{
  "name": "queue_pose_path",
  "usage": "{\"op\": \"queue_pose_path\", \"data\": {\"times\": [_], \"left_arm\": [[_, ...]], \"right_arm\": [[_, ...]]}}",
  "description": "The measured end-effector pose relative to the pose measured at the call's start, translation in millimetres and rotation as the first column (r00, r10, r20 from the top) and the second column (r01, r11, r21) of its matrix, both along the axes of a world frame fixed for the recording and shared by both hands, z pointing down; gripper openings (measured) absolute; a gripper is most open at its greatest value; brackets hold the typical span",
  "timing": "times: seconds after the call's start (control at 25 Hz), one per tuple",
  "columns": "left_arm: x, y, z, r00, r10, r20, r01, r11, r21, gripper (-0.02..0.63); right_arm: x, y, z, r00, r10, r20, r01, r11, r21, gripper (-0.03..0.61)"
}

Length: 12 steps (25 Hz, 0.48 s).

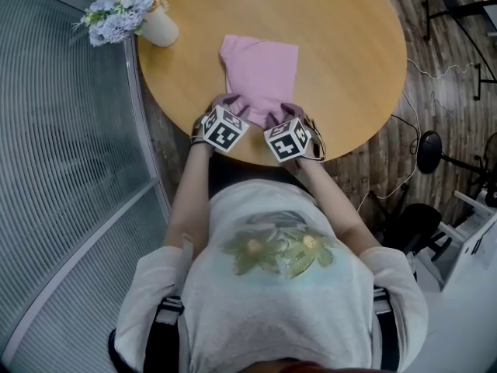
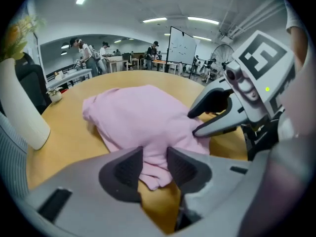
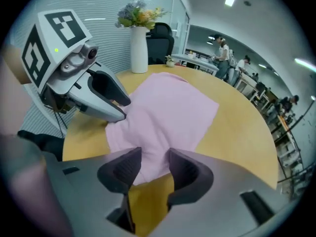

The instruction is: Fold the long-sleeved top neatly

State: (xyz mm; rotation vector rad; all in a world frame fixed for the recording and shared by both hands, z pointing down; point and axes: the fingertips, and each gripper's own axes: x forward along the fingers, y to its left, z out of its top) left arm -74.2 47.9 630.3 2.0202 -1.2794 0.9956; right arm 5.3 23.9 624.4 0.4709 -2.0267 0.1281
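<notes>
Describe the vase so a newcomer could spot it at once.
Start at the round wooden table. At its far left rim, away from the pink top, stands the vase. It is white and upright, with blue and yellow flowers, unlike the flat top.

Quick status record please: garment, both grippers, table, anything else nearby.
garment: pink top, folded, lying flat, near edge bunched
surface: round wooden table
left gripper: closed on the top's near edge
right gripper: jaws apart, near edge between them, not pinched
other: white vase with flowers, far left, clear of the top
</notes>
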Motion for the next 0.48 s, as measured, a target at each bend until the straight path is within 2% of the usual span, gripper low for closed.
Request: {"op": "queue_pose_path", "data": {"times": [0.24, 0.48], "left_arm": [[18, -68, -3, 0.998, 0.058, -0.039, -0.058, 0.998, -0.014, 0.140], [31, -104, -5, 0.997, 0.072, -0.029, -0.073, 0.997, -0.019, 0.140]], "right_arm": [[21, -61, 0, 0.988, 0.157, 0.001, -0.157, 0.987, -0.025, 0.190], [34, -98, 0, 0.983, 0.184, 0.011, -0.184, 0.982, -0.034, 0.190]]}}
